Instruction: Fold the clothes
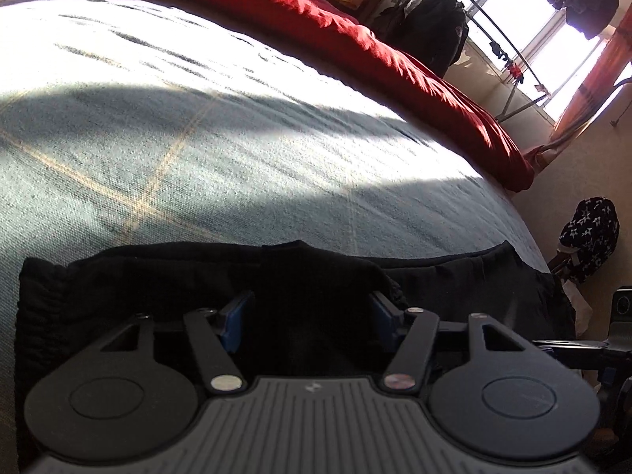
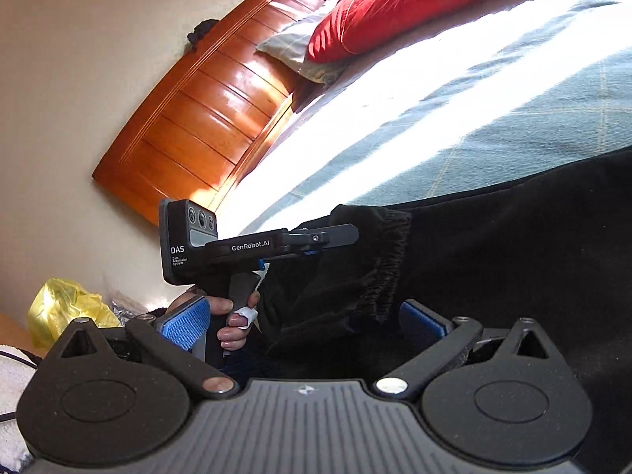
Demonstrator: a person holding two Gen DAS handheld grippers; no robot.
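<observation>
Bare bedspread (image 1: 237,126) before red duvet (image 1: 395,55)

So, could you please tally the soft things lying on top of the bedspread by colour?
Black: 1 garment
Red: 1 quilt
Pale checked: 1 pillow
Total: 3

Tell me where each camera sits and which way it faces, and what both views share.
Left wrist: on the left tongs, facing across the bed toward the window; its own two fingers flank bunched black trousers, apparently gripped.
Right wrist: on the open right tongs, facing the headboard; it shows the left tongs from the side and the hand holding them.
Shared: black trousers, bed, red blanket.
</observation>
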